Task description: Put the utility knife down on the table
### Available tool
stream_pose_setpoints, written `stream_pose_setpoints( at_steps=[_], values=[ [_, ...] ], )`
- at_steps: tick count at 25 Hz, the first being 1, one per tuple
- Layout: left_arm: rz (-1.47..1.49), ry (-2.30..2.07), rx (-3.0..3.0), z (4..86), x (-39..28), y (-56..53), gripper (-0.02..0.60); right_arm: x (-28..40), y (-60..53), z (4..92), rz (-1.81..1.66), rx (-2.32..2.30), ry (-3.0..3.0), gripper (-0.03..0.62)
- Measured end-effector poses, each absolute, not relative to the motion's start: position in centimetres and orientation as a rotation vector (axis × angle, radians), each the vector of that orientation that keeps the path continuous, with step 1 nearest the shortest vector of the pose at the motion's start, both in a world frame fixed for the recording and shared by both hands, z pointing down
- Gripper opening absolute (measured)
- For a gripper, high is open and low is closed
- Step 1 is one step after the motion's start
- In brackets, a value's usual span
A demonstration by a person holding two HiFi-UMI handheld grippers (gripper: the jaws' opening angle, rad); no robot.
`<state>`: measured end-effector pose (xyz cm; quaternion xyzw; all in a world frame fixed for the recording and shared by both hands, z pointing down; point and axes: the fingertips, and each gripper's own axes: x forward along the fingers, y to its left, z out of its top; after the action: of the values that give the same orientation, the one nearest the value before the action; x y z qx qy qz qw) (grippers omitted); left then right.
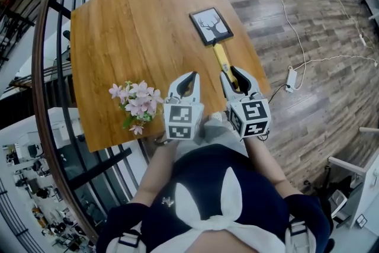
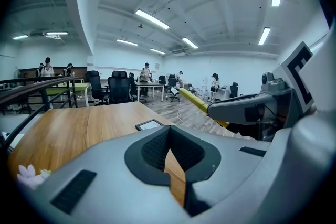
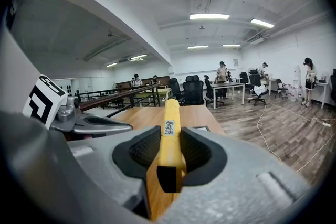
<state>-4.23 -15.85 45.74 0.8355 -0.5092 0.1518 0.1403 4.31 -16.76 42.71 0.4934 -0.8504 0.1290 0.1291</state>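
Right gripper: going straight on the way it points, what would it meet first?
Probably the framed deer picture on the table, just beyond the knife that the right gripper holds; depth is unclear.

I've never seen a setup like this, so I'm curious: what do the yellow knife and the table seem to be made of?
The utility knife is probably plastic: it has a smooth, evenly yellow, matte casing with a small label. The table is wood or wood-look laminate: it is warm brown with long grain stripes and a slight sheen.
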Motion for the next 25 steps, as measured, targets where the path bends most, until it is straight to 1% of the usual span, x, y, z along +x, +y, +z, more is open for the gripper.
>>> stream_pose_setpoints(
  at_steps=[25],
  values=[
    [0.506,-1.435,2.366,48.3,-3.6,-16.7,0.017,4.9,-18.2,47.7,0.472,1.364,-2.414,0.118]
  ],
)
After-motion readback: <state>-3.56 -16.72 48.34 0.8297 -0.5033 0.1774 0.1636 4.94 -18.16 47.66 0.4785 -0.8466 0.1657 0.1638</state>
